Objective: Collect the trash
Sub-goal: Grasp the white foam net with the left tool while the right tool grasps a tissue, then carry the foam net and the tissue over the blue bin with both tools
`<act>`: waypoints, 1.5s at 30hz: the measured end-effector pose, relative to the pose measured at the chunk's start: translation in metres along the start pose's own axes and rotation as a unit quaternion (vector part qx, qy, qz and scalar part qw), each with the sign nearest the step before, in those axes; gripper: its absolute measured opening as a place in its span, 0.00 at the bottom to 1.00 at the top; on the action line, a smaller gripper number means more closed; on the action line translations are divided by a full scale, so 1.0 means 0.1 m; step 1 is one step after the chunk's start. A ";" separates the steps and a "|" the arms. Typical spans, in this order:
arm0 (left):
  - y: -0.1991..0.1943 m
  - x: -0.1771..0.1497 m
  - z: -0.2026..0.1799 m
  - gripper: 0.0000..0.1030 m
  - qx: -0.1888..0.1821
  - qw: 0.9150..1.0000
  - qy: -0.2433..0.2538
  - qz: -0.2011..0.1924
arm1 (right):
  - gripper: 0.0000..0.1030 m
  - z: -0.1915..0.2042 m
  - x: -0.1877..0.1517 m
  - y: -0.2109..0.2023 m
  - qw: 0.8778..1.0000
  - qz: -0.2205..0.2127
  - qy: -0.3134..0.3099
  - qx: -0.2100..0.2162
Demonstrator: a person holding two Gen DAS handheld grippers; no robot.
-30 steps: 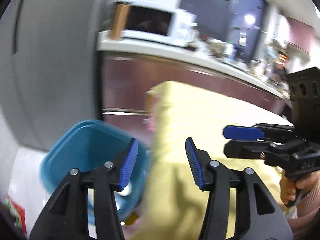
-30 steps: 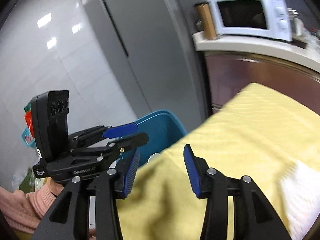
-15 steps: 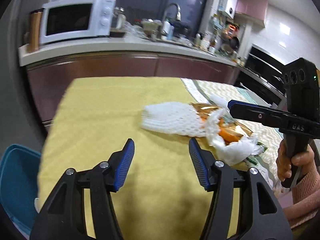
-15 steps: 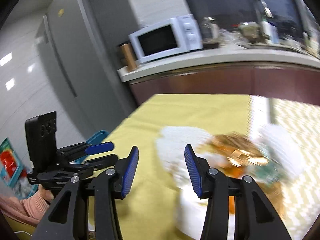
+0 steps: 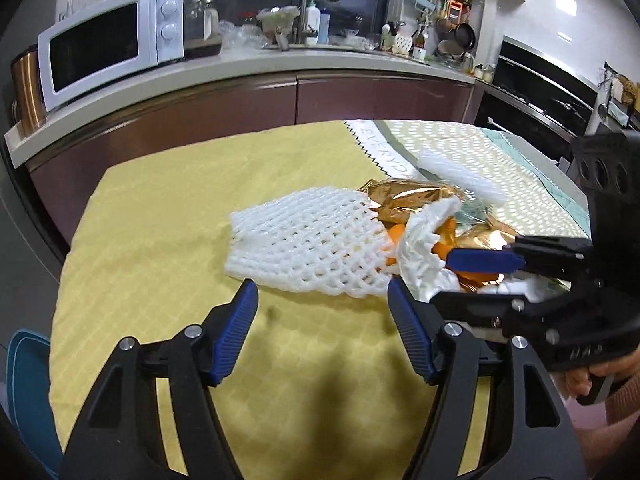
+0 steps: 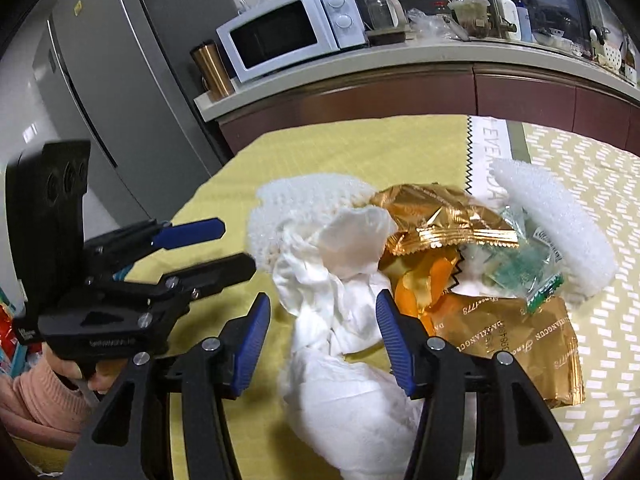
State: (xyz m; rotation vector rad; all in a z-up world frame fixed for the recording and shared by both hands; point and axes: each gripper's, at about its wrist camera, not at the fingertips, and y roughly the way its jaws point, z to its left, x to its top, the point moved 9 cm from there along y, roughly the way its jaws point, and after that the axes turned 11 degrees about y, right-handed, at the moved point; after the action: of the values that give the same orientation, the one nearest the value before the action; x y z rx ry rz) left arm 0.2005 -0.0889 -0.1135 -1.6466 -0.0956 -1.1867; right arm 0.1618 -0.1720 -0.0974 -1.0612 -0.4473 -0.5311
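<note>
A heap of trash lies on the yellow tablecloth (image 5: 168, 216). It holds a white foam net (image 5: 312, 248), crumpled white tissue (image 6: 340, 320), gold snack wrappers (image 6: 440, 220), orange peel (image 6: 424, 284), a clear green-printed wrapper (image 6: 520, 268) and a white foam strip (image 6: 552, 220). My left gripper (image 5: 324, 320) hovers just short of the foam net, its jaws opening with nothing between them. My right gripper (image 6: 322, 336) hangs over the tissue, its jaws opening too; the tissue shows between the fingers, but the pads do not press on it.
A blue bin (image 5: 24, 380) stands on the floor beyond the table's left edge. Behind the table runs a counter (image 5: 280, 68) with a microwave (image 5: 108, 40) and a sink tap. A grey fridge (image 6: 112, 72) stands at the left.
Both views have swung from the blue bin and fridge over to the trash heap on the table. Both grippers' jaws stand wider than before.
</note>
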 end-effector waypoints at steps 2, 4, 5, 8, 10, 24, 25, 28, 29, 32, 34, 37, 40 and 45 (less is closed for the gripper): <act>0.05 0.02 0.00 0.58 -0.006 1.000 -0.002 0.003 | 0.49 -0.02 -0.01 0.04 1.000 0.005 0.002 -0.002; 0.12 0.03 -0.02 0.49 -0.019 1.000 -0.004 0.009 | 0.44 -0.01 -0.01 0.06 1.000 0.007 0.002 0.000; 0.15 0.03 -0.04 0.45 -0.027 1.000 -0.005 0.015 | 0.40 -0.01 -0.01 0.06 1.000 0.009 0.002 0.001; 0.24 0.02 -0.07 0.25 -0.045 0.999 -0.010 0.026 | 0.26 -0.02 -0.02 0.08 1.000 0.015 0.006 0.005; 0.27 0.00 -0.08 0.10 -0.051 0.998 -0.016 0.028 | 0.15 -0.02 -0.04 0.09 1.000 0.020 0.009 0.014; -0.03 0.02 0.08 0.01 -0.062 0.996 -0.061 -0.010 | 0.03 0.06 0.13 -0.23 0.997 -0.020 0.027 0.068; -0.06 0.02 0.09 0.01 -0.065 0.996 -0.062 -0.012 | 0.03 0.05 0.15 -0.27 0.996 -0.023 0.032 0.074; -0.10 0.00 0.10 0.03 -0.075 0.995 -0.065 -0.013 | 0.03 0.02 0.20 -0.36 0.995 -0.036 0.040 0.085; -0.09 -0.01 0.11 0.06 -0.077 0.995 -0.067 -0.011 | 0.03 0.01 0.22 -0.40 0.994 -0.041 0.044 0.088; -0.02 -0.03 0.08 0.28 -0.090 0.993 -0.077 0.001 | 0.03 -0.01 0.27 -0.45 0.993 -0.049 0.051 0.095; 0.03 -0.04 0.07 0.33 -0.100 0.991 -0.085 0.003 | 0.03 -0.01 0.30 -0.47 0.993 -0.053 0.052 0.095; 0.09 0.00 0.10 0.40 -0.131 0.985 -0.114 0.003 | 0.03 0.00 0.34 -0.46 0.992 -0.054 0.055 0.098; 0.17 0.01 0.17 0.42 -0.143 0.980 -0.140 0.007 | 0.03 -0.01 0.36 -0.44 0.992 -0.054 0.057 0.102; 0.39 -0.01 0.29 0.39 -0.180 0.962 -0.204 0.019 | 0.03 0.01 0.36 -0.40 0.991 -0.052 0.059 0.112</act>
State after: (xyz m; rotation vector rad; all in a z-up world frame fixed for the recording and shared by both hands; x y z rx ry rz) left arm 0.2416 -0.0832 -0.1395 -2.1897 -0.1109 -0.8516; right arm 0.1662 -0.1930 -0.0481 -0.7902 -0.4484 -0.6165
